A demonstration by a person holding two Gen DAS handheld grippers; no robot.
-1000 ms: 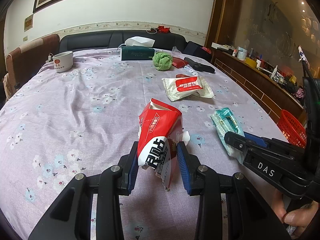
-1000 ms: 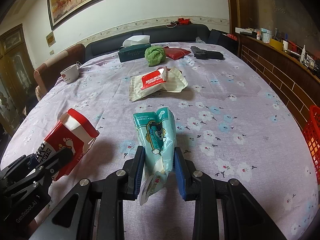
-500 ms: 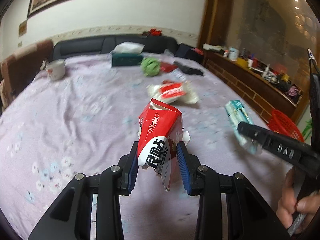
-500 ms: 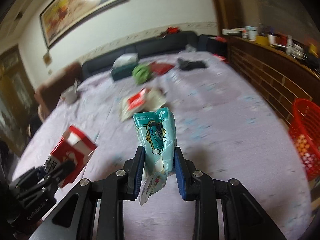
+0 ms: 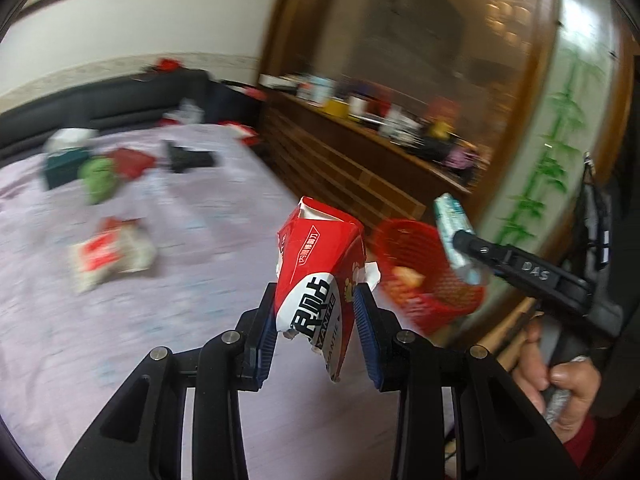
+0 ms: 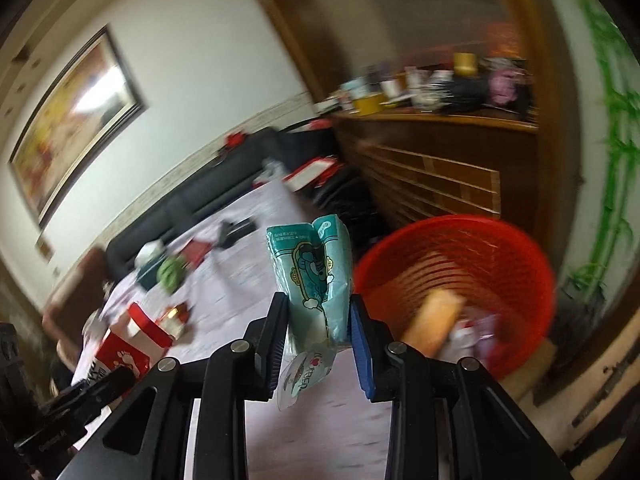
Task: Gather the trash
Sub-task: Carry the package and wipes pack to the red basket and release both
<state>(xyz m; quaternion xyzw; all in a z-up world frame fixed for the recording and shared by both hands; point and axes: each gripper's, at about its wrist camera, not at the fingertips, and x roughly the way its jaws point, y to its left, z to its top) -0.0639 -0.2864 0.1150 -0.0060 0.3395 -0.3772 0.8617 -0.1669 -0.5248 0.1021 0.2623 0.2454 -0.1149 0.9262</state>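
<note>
Beside the table [image 5: 168,320], both grippers carry trash toward the red basket [image 6: 460,248]: left gripper [image 5: 316,320] clamped on a red carton [image 5: 316,264], right gripper [image 6: 318,332] clamped on a teal wrapper [image 6: 312,280], short of the rim; releasing early would likely drop either piece outside the basket

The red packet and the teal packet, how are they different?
The red packet is red and white with big black letters; the teal packet is blue-green with a cartoon picture. The left hand-held gripper pinches the red packet, the right hand-held gripper the teal packet. Both are opened wrappers, held near the red basket.
</note>
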